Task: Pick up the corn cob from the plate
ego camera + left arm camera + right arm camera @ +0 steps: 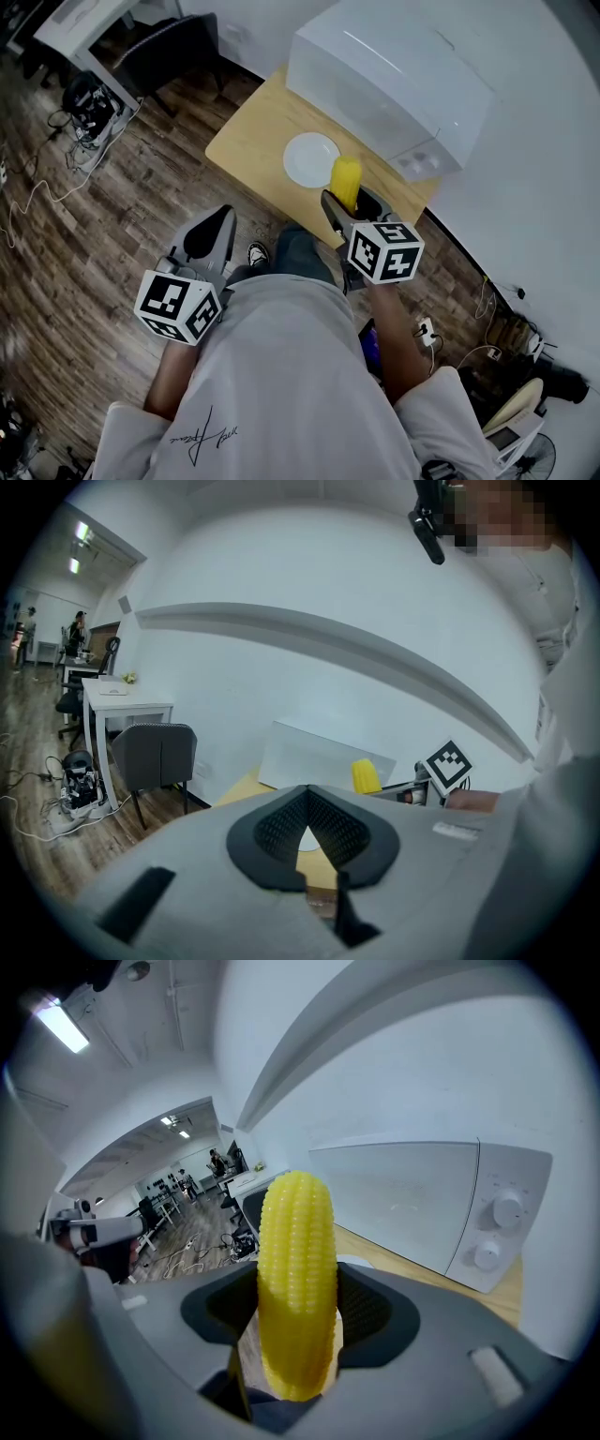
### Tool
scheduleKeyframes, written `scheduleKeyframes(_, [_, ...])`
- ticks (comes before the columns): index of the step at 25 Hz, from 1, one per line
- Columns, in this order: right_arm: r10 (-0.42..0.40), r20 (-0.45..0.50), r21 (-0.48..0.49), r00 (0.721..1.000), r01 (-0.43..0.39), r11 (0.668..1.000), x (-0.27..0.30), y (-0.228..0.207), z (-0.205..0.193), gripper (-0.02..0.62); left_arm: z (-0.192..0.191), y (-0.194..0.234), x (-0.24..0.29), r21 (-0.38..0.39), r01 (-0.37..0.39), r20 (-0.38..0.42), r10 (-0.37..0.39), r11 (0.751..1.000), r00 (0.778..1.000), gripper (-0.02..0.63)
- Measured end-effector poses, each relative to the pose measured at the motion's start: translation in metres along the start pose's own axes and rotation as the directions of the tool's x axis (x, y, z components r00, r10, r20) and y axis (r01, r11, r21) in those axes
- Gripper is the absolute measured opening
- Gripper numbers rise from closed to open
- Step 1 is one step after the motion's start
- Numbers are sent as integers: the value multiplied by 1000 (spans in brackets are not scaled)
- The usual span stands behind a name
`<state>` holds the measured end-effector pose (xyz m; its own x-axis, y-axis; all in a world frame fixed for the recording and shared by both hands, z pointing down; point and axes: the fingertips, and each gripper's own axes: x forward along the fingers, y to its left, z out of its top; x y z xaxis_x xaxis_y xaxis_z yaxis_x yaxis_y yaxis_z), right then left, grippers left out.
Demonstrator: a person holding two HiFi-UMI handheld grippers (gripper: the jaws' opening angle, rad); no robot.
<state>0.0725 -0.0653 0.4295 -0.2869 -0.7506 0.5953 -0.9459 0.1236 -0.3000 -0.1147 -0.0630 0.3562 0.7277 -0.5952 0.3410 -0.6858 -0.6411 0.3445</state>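
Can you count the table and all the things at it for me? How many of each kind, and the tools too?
1 yellow ridged corn cob
1 round white plate
1 boxy white microwave oven
1 light wooden table
2 grey tools: left tool, right tool
Total: 6

The corn cob (346, 180) is bright yellow, the plate (309, 159) and microwave (394, 84) white, the table (246, 141) pale wood, the floor (103, 244) dark brown planks, the left gripper (223, 216) and right gripper (352, 201) grey with black-and-white square markers.
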Motion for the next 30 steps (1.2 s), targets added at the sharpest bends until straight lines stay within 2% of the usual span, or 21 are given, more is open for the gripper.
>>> scheduleKeyframes(30, [-41,171,9,984,40,999,-46,26,22,262,5,23,-2,-34,-10,6,11,999,1000,-6])
